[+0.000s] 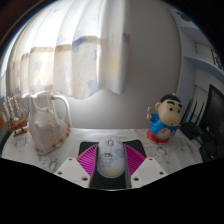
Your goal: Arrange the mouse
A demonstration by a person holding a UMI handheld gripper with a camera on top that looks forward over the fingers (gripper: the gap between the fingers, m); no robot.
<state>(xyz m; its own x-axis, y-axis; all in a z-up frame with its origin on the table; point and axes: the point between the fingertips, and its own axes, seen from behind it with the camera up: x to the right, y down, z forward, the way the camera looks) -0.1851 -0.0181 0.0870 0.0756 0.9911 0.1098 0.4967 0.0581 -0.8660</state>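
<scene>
White mouse (110,160), pink claw (110,158) pads, red-shirted black-haired figurine (163,118), white marbled table (180,150).

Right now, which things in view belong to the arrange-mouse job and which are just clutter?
Job:
- mouse, white, lying between the fingers
- gripper, open; its pink pads flank the mouse with gaps on both sides

Lying about:
- glass pitcher, beyond the fingers on the left
- cartoon figurine, beyond on the right
- curtain behind
- table under everything

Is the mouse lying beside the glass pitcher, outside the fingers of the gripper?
No, the mouse lies between the two fingers of the gripper, while the glass pitcher stands apart from it, beyond the fingers.
</scene>
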